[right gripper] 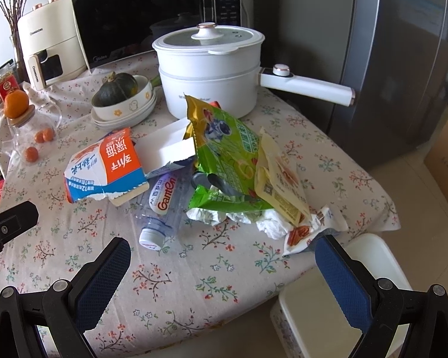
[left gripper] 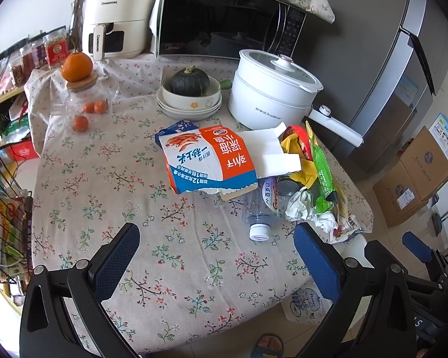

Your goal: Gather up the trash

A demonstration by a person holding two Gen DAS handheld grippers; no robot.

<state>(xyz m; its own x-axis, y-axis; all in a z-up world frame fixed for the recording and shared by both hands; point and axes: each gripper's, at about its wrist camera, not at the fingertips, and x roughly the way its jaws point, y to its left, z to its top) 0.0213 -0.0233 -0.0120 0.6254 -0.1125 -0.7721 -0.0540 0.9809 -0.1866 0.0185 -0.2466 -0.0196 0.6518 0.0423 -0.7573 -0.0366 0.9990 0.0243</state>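
Left hand-held gripper (left gripper: 216, 250) jaws apart, empty, above bench (left gripper: 104, 185). Trash pile at 1 o'clock: torn carton (left gripper: 206, 161), clear bottle (left gripper: 262, 205) under its edge, crumpled tissue (left gripper: 301, 205), green wrapper (left gripper: 322, 173). Right hand-held gripper (right gripper: 222, 264) jaws apart, empty; pile at 12 o'clock, white bin (right gripper: 370, 256) at 4.

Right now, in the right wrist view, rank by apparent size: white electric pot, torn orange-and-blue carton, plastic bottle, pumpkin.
1. white electric pot
2. torn orange-and-blue carton
3. plastic bottle, though it lies nearer the camera, so its true rank against the pumpkin is unsure
4. pumpkin
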